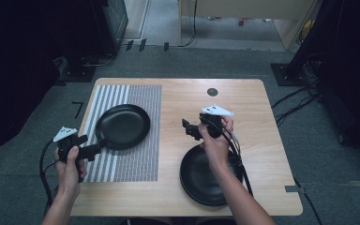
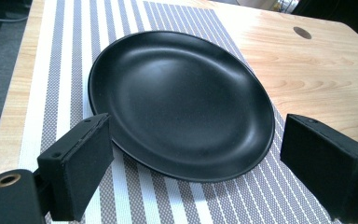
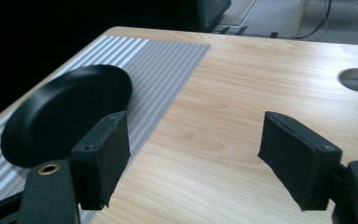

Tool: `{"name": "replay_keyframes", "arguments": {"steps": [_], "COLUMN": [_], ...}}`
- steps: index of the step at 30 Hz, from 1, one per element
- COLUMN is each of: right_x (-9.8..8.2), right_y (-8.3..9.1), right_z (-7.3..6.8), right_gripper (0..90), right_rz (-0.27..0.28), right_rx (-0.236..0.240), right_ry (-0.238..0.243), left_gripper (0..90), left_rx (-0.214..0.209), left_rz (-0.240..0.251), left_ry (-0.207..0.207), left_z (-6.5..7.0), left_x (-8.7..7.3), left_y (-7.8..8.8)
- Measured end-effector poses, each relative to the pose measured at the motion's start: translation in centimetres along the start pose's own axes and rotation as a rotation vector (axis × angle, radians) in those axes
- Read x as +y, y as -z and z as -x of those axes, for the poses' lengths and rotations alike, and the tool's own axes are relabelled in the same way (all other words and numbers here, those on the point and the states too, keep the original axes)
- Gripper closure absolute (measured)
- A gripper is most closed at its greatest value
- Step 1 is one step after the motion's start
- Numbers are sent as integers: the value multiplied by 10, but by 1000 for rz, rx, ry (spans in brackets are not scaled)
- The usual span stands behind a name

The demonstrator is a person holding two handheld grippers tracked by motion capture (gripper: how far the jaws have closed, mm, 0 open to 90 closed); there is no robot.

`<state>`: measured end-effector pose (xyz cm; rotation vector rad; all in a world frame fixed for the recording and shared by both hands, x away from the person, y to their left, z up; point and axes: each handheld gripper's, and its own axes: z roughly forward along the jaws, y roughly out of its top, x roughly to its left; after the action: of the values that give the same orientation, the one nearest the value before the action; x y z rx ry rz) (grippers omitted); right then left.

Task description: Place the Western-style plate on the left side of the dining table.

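two black plates, one striped placemat, one wooden tabletop [image 1: 243,101] and two tongs, one in each of the person's hands.

the first plate [image 1: 123,126] is round, shallow and matte black, with a softly raised rim and a faint sheen in its hollow. it lies on the placemat [image 1: 140,154], toward the mat's far left part. the second plate [image 1: 201,180] is the same dark round shape and sits on bare wood near the tabletop's near edge, right of the mat and apart from it; the right forearm crosses over part of it.

the placemat is rectangular, woven in a fine grey-and-white check, with broad white stripes on its left side and a finer grey weave on its right. the tabletop is pale wood grain with rounded corners and one round cable hole [image 1: 212,92] near the far edge.

the left tongs [image 1: 93,149] are wide open at the near-left rim of the first plate, gripping nothing; in the left gripper view the two black blocky pads stand either side of the plate's near edge, whether touching it i cannot tell. the right tongs [image 1: 187,127] hover above bare wood beyond the second plate, also wide open and empty, with wood grain showing between the pads in the right gripper view.
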<state>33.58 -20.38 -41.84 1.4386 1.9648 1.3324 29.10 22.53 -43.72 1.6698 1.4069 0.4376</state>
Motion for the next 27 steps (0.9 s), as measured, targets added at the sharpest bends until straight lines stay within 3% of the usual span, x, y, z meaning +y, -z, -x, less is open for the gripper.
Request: {"name": "replay_keyframes", "arguments": {"steps": [15,24,27], "right_x": [-37,-56,-62], "right_y": [48,73,81], "right_z": [43,66,75], "right_gripper": [232,233,237], "right_rz": [6,25,30], "right_rx": [-61,-92,-108], "right_ry": [-24,-41,-54], "left_gripper": [92,92,92], "left_rx": [17,68,69], "left_rz": [10,12,3], "left_ry": [-21,-114,-112], "left_z": [7,6,4], "left_x": [-36,-61,-69], "left_y": [13,14,14]}}
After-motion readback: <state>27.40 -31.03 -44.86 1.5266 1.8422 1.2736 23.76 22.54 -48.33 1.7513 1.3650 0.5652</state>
